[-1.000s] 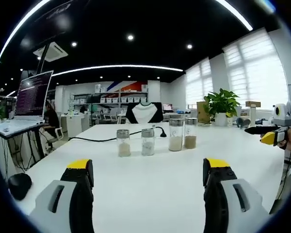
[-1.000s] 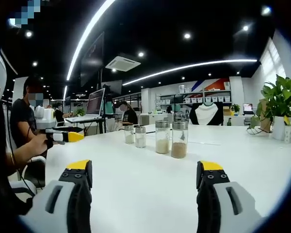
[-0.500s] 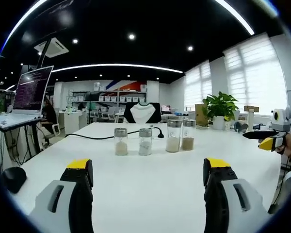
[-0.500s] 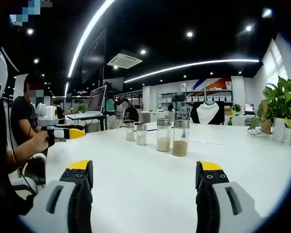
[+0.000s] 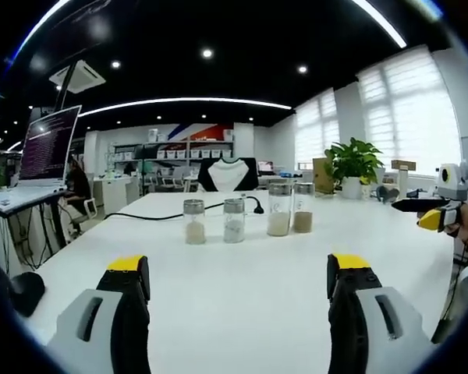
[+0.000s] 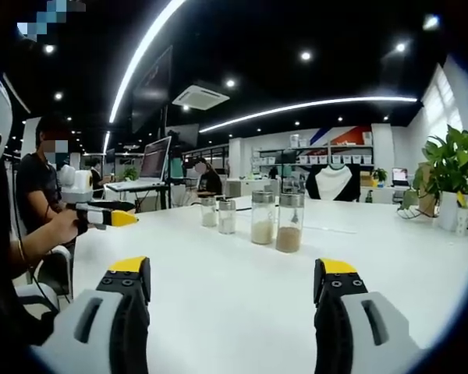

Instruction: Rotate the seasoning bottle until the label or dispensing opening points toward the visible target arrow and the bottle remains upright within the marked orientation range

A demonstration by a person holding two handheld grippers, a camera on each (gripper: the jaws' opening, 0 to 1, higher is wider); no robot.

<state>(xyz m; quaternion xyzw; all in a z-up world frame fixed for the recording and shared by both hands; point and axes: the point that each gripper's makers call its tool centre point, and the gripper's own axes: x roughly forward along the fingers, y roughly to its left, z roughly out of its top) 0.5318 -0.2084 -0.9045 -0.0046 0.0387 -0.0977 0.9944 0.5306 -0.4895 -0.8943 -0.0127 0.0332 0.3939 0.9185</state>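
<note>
1. Four seasoning bottles point(image 5: 246, 219) are lined up upright mid-table point(image 5: 234, 296), well apart from both grippers; no target arrow can be made out.
2. Left gripper point(image 5: 238, 290) and right gripper point(image 6: 232, 290) are held wide, empty.
3. One bottle should be approached level and gripped low, so that it is not tipped.

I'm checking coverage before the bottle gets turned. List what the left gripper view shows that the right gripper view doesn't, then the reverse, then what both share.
Left gripper view alone: a black cable running across the white table behind the bottles, and bright blinds-covered windows.

Right gripper view alone: a seated person in a dark shirt at the left edge.

Both: four upright seasoning bottles in a row, untouched; a potted plant; a laptop; each view's own open left gripper and right gripper.
</note>
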